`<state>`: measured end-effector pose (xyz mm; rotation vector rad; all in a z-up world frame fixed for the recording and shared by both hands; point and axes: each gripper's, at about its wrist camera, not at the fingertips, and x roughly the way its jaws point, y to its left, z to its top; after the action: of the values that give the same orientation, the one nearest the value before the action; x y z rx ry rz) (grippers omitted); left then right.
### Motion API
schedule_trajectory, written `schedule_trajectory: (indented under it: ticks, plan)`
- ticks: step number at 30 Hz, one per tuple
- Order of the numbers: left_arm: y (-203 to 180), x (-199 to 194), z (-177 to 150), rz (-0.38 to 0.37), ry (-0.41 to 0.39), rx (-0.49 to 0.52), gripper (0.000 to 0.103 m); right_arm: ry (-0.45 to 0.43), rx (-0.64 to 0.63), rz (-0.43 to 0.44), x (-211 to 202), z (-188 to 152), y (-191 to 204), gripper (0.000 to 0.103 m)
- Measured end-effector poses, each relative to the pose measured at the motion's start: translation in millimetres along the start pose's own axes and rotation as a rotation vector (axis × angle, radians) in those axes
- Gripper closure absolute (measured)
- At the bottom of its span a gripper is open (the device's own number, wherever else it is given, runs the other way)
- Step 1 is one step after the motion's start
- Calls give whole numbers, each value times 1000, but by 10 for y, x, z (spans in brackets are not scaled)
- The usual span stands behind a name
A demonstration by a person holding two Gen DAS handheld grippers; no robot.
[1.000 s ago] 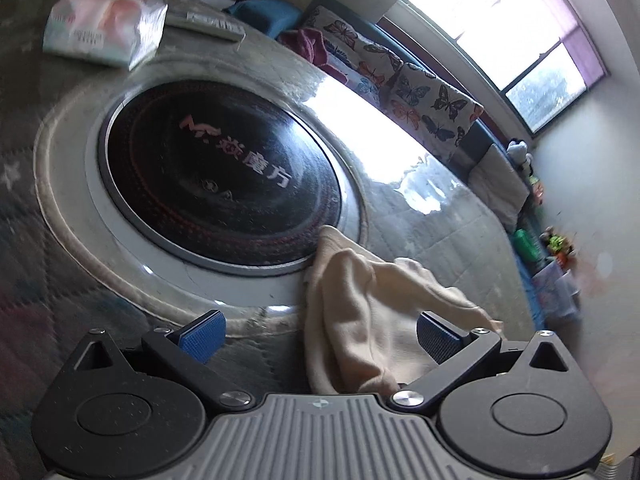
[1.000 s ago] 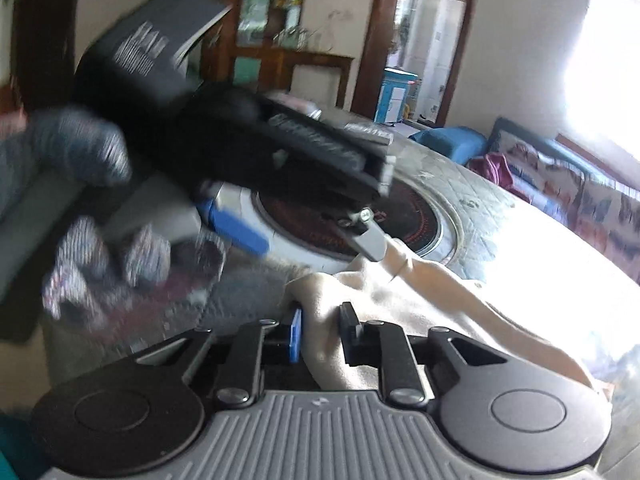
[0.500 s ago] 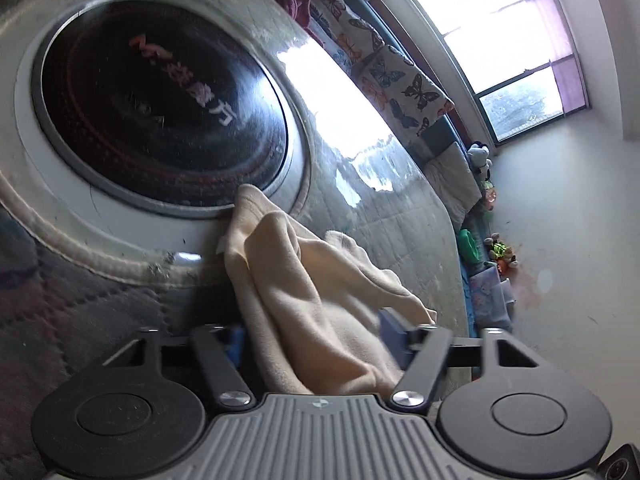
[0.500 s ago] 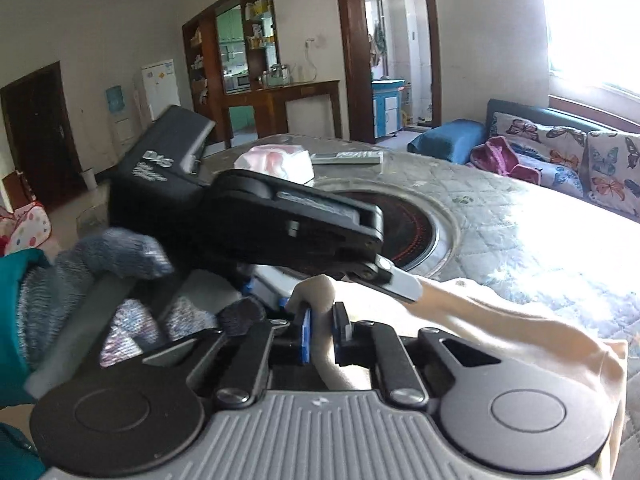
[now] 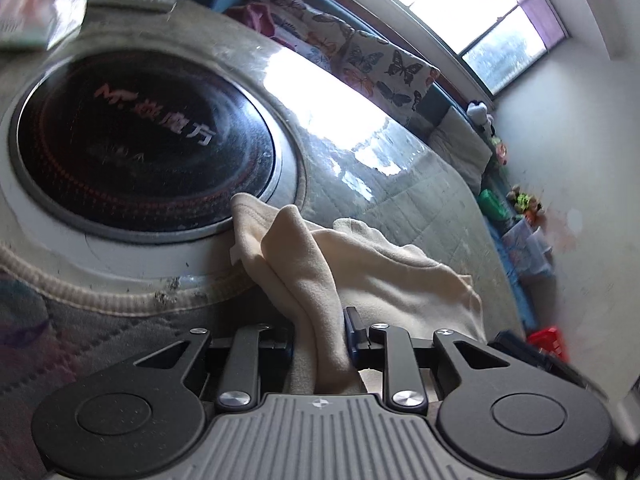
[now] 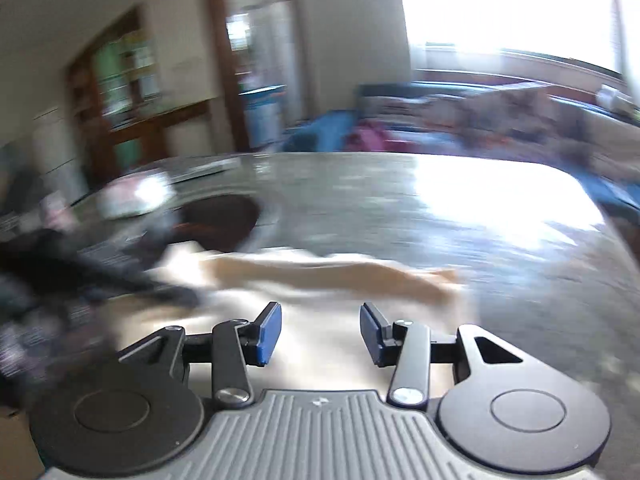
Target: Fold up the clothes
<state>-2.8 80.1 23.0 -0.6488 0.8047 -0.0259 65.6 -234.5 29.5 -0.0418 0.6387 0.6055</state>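
Note:
A cream cloth garment (image 5: 352,264) lies bunched on the quilted table cover, next to the round black cooktop. My left gripper (image 5: 320,340) is shut on a thick fold of it, which runs up between the blue pads. In the right wrist view the frame is blurred; the garment (image 6: 320,276) lies stretched across the table ahead. My right gripper (image 6: 320,332) is open and empty above its near edge. The left gripper (image 6: 100,276) shows as a dark blur at the left.
A round black cooktop (image 5: 140,140) is set in the table (image 5: 420,200). A pink-and-white packet (image 5: 36,8) and a remote lie at the far edge. A butterfly-print sofa (image 5: 360,52) stands behind, under the window.
My left gripper has closed on a fold of the garment. My right gripper has let go of the cloth, opened, and pulled back to the right.

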Motion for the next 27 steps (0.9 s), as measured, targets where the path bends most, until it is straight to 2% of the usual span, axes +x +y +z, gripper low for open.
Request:
schedule_trajectory:
  ticks: [1, 4, 9, 10, 12, 13, 17, 22, 27]
  plan:
    - [-24, 3, -5, 8, -1, 18, 77, 4, 31, -36, 32, -6, -115, 55]
    - [-68, 25, -21, 22, -2, 45, 77, 25, 122, -70, 214, -15, -421, 53]
    - [-72, 51, -10, 39, -5, 84, 78, 34, 240, -26, 424, -98, -613, 54]
    - [-79, 57, -5, 44, -7, 94, 78, 28, 242, -20, 451, -106, -612, 54]
    - [-95, 57, 7, 54, -10, 109, 79, 25, 240, -1, 442, -106, -578, 84]
    - [-123, 54, 13, 57, -16, 123, 81, 24, 239, 9, 433, -105, -560, 87]
    - [-241, 38, 39, 67, -41, 177, 85, -15, 207, 7, 277, -80, -472, 90]
    - [-509, 21, 114, 22, -67, 249, 86, -80, 188, -3, -12, 43, -479, 91]
    - [-826, 84, 121, -25, -78, 300, 86, -123, 167, -55, -241, 141, -551, 91]
